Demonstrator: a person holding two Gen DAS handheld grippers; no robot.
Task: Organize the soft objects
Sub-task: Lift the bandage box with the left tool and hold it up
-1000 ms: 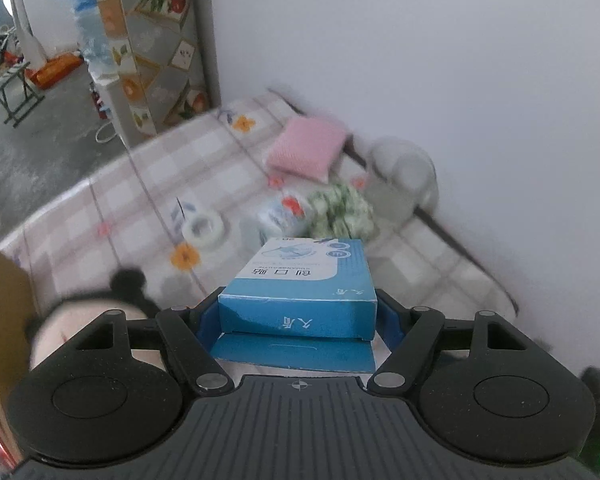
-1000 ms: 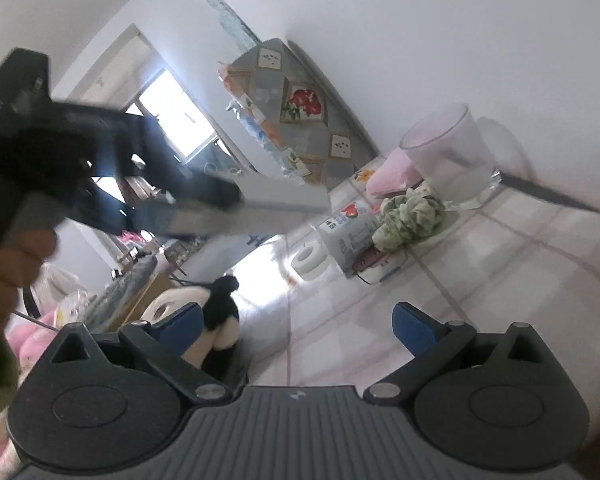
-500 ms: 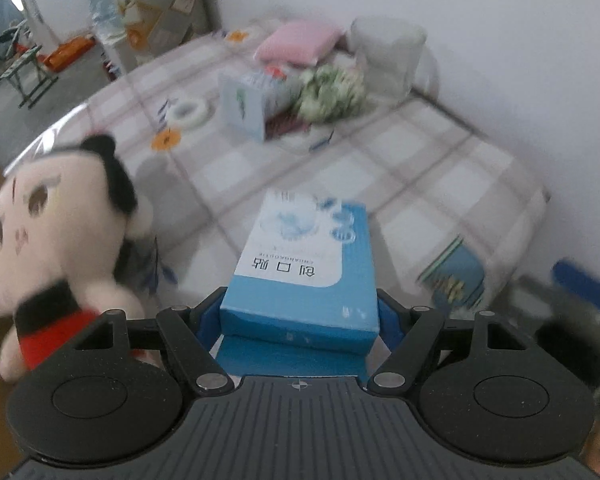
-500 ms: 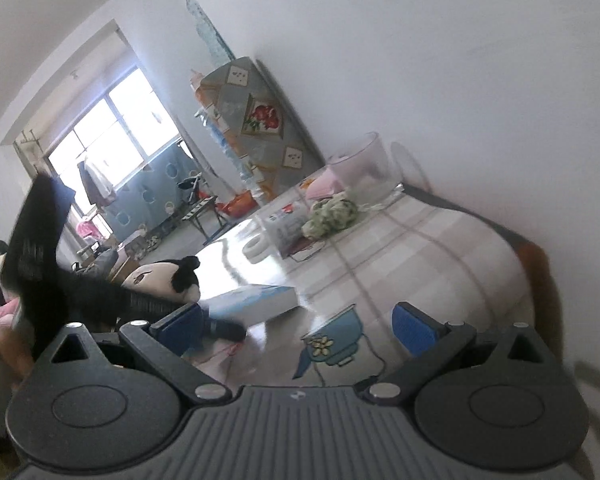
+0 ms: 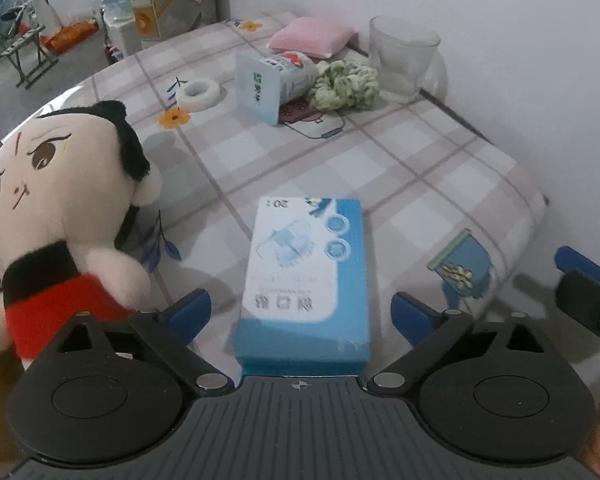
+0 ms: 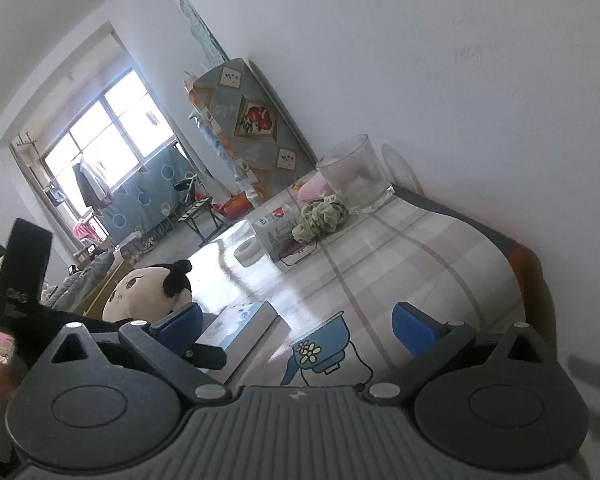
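Fingers [image 5: 188,309] of the left gripper [image 5: 300,312] have just been opening, released, blue box [image 5: 306,280] between them on the desk [image 5: 440,168] — light, stiff; retake by its long sides. Right gripper [image 6: 300,330] spread, empty.

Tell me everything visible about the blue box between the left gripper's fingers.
The blue box is a flat rectangular carton, apparently cardboard, blue and white with printed pictures and characters on top. It lies flat on the checked tablecloth, long side pointing away from the camera. The left gripper has just been opening: its blue pads stand clear of both sides, so nothing grips it. The plush doll sits apart on its left. The right wrist view shows it closed and undented.
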